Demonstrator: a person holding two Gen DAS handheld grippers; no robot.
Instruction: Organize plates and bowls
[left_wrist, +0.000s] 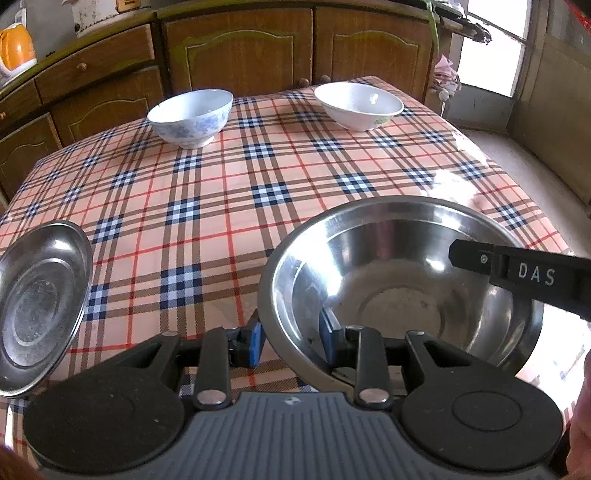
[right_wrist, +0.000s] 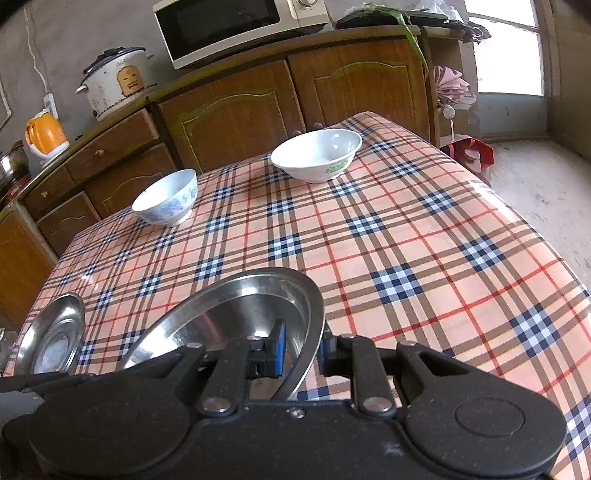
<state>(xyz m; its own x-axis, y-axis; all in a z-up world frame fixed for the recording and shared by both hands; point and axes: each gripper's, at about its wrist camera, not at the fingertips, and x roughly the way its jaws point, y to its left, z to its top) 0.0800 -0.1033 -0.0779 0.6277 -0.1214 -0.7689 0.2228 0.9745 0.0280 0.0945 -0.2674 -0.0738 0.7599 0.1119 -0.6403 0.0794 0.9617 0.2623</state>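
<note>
A large steel bowl (left_wrist: 402, 280) sits near the front of the plaid table (left_wrist: 236, 177). My left gripper (left_wrist: 291, 341) straddles its near-left rim, one blue pad outside, one inside, jaws still apart. My right gripper (right_wrist: 301, 350) straddles its right rim (right_wrist: 314, 314) the same way, with small gaps to the pads. A small steel plate (left_wrist: 40, 302) lies at the front left; it also shows in the right wrist view (right_wrist: 51, 336). A blue-flowered bowl (left_wrist: 192, 116) stands far left, a wide white bowl (left_wrist: 360, 105) far right.
Wooden cabinets (left_wrist: 240, 48) run behind the table. A rice cooker (right_wrist: 114, 81), microwave (right_wrist: 236, 26) and orange kettle (right_wrist: 44, 134) stand on the counter. The table's right edge drops to the floor (right_wrist: 535, 177) near a door.
</note>
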